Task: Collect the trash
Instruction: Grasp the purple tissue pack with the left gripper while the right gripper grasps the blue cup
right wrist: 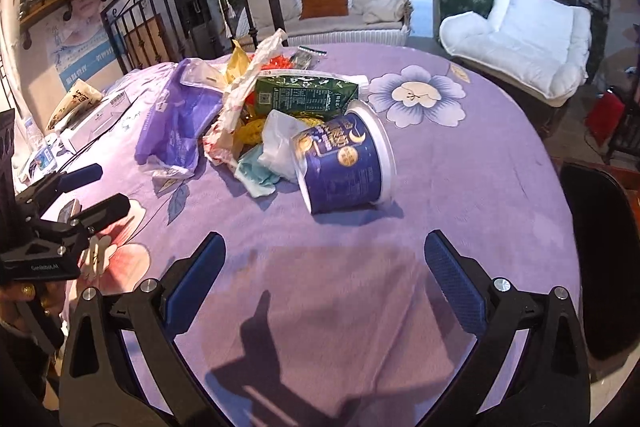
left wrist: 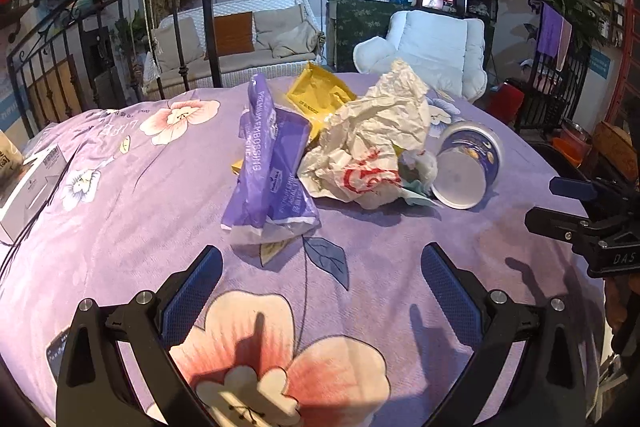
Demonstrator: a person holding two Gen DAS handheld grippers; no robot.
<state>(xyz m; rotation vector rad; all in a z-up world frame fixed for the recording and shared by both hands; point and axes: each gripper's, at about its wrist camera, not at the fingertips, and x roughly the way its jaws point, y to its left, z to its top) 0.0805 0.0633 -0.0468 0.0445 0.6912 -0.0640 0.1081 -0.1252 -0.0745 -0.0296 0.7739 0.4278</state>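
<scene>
A heap of trash lies on the purple flowered cloth. It holds a purple tissue wrapper, a yellow packet, a crumpled white bag with red print, a green carton and a blue tub on its side. My left gripper is open a short way in front of the wrapper, holding nothing. My right gripper is open just short of the tub, also holding nothing. Each gripper appears at the edge of the other's view: right gripper, left gripper.
A white box and a water bottle lie at the left edge of the cloth. A black iron railing stands behind on the left, with a sofa and a white armchair beyond. A dark chair is at the right.
</scene>
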